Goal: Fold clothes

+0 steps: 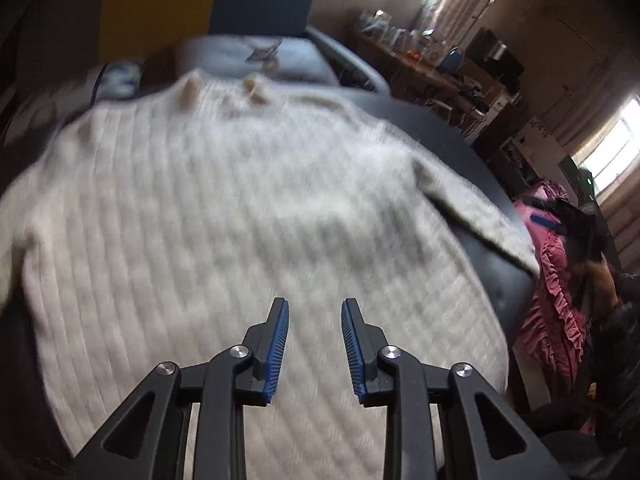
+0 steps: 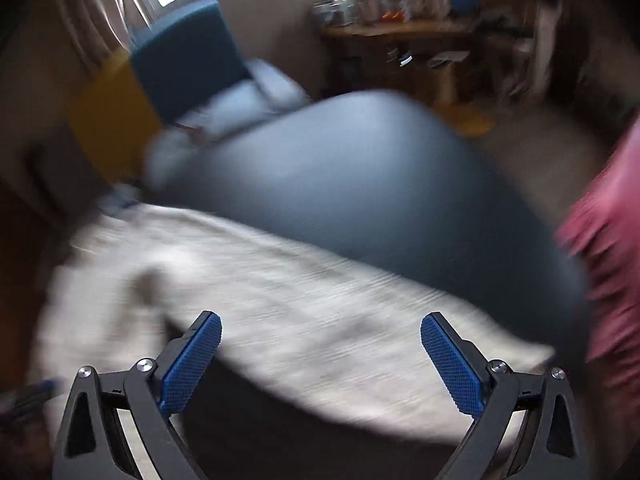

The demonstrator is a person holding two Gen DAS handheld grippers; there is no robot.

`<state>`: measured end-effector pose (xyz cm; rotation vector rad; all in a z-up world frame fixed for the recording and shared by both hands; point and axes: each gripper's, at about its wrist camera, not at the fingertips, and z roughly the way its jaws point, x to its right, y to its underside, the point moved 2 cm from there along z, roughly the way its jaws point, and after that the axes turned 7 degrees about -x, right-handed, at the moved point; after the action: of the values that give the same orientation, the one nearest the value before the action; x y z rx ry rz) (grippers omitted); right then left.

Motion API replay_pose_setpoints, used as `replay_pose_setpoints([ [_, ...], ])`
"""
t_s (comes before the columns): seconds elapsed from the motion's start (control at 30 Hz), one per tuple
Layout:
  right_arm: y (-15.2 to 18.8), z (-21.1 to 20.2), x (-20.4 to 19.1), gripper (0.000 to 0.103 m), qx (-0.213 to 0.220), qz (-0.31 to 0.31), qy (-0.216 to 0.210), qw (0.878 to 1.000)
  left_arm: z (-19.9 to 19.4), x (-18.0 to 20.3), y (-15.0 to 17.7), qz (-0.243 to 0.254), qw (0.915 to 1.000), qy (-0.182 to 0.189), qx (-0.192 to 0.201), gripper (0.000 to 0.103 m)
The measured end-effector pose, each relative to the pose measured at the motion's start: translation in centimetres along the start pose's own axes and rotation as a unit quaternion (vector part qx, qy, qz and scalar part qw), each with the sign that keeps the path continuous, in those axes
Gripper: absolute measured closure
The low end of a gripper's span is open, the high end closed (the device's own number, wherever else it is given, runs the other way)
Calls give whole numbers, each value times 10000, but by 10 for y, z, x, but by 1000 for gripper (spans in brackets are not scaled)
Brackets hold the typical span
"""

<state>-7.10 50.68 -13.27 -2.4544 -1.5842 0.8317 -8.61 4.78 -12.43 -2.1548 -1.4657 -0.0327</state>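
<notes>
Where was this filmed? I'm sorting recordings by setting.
Most likely a lived-in home room, perhaps a bedroom. A cream knit sweater lies spread on a dark padded surface, a cluttered wooden table stands by the wall, and curtained windows let in daylight.

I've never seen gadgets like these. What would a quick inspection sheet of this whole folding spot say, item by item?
Surface: dark padded surface, mostly covered in the left wrist view.
Job's things: cream knit sweater spread flat, collar at the far end, one sleeve trailing toward the surface's edge.
Clutter: folded pale clothes beyond the collar; pink ruffled garment beside the surface.
Grippers: left gripper open, narrow gap, over the sweater's hem, holding nothing; right gripper wide open over the sweater, holding nothing. Contact with the fabric cannot be told.
Cables: nothing seen.
Surroundings: cluttered wooden table, curtained windows, blue chair back. Both views are motion-blurred.
</notes>
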Motion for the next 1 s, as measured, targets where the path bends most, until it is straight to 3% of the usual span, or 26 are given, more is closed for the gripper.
replay_pose_setpoints([
  [0.03,3,3,0,1,-71,103,-193,9997,2,6,-19,170,9998,9,50,76],
  [0.07,5,9,2,1,-149,138,-94,9998,6,13,-39,332,9994,17,102,76],
  [0.2,17,33,23,1,-435,220,747,9960,33,34,-109,840,9963,132,138,76],
  [0.3,13,43,41,1,-397,228,1191,9918,73,51,-149,1074,9937,289,-152,76],
  [0.43,-19,58,53,0,-418,-71,1687,9848,130,65,-181,1431,9874,279,-615,76],
  [0.57,-54,78,54,0,-453,-493,2017,9772,178,65,-202,1497,9845,-75,-915,76],
  [0.63,-74,85,60,0,-373,-588,2078,9757,199,54,-214,1154,9886,-244,-931,78],
  [0.8,-106,95,72,0,-146,-602,2098,9758,199,50,-213,858,9952,-329,-343,78],
  [0.87,-113,98,74,0,-132,-618,2118,9753,196,53,-211,927,9944,-416,-306,78],
  [1.0,-119,113,51,0,-379,-494,2252,9723,172,42,-213,423,9984,-218,-300,79],
])
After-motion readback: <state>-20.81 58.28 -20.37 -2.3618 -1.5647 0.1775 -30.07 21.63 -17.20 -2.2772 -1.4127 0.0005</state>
